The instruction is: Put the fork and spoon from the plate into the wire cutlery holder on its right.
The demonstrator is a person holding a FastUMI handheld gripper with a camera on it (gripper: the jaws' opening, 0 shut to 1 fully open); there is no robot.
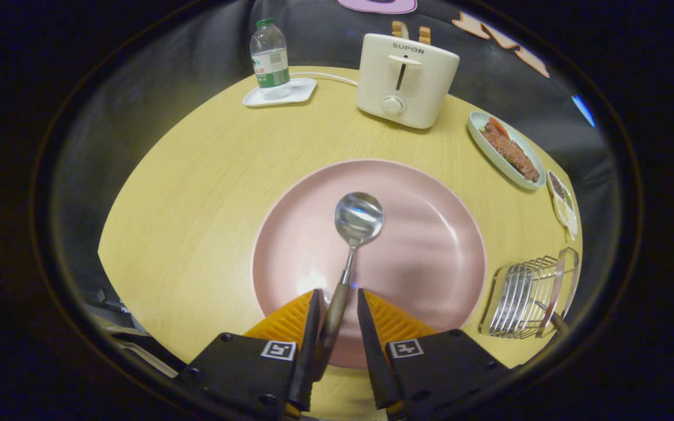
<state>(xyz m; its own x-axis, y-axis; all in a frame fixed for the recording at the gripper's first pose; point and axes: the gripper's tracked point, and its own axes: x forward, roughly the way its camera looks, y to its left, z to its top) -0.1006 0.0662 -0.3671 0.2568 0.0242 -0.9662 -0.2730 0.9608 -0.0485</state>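
Observation:
A metal spoon (358, 217) with a brown wooden handle lies on the pink plate (430, 245), its bowl pointing away from me. My gripper (338, 293) is open and straddles the handle over the plate's near rim. The handle runs close along the left finger, and a gap shows between it and the right finger. The wire cutlery holder (524, 298) stands on the table just right of the plate. A brown handle end (558, 321) shows at its near right side; what it belongs to is hidden.
On the round yellow table (196, 193), a white toaster (404, 79) stands beyond the plate. A water bottle (270, 58) on a white tray sits at the far left. An oval dish of food (506, 149) and a small divided dish (563, 202) lie at the far right.

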